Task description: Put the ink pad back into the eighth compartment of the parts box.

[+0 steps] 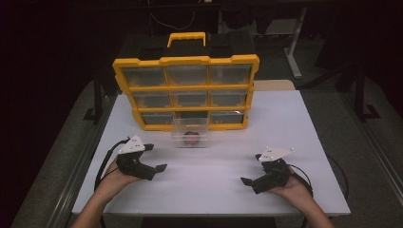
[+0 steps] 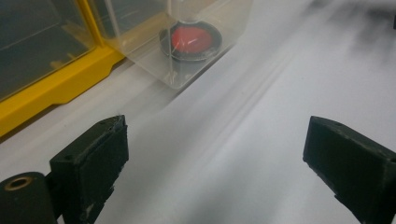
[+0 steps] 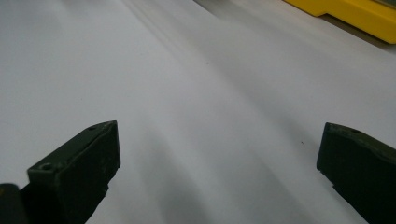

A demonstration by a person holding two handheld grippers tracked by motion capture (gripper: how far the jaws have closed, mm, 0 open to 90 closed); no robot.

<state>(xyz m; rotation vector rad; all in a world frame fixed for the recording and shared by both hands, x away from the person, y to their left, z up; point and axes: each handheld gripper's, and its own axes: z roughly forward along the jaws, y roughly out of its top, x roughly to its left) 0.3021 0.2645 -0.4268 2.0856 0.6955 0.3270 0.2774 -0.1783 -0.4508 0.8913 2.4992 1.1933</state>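
Observation:
A yellow organiser case (image 1: 186,92) with clear drawers stands upright at the back of the white table (image 1: 285,123). One clear drawer (image 1: 190,132) is pulled out onto the table in front of it, and a red and black round object (image 1: 191,138) lies inside. In the left gripper view the drawer (image 2: 196,42) and the red round object (image 2: 191,39) sit ahead, beside the yellow frame (image 2: 56,88). My left gripper (image 1: 156,157) rests low at the front left, open and empty. At the front right my right gripper (image 1: 252,168) is open and empty too, pointing left over bare table.
The case has a yellow carry handle (image 1: 186,38) on top. A tan board (image 1: 275,85) lies behind the table's right rear corner. Table legs and a dark floor surround the table. A yellow corner of the case (image 3: 355,16) shows in the right gripper view.

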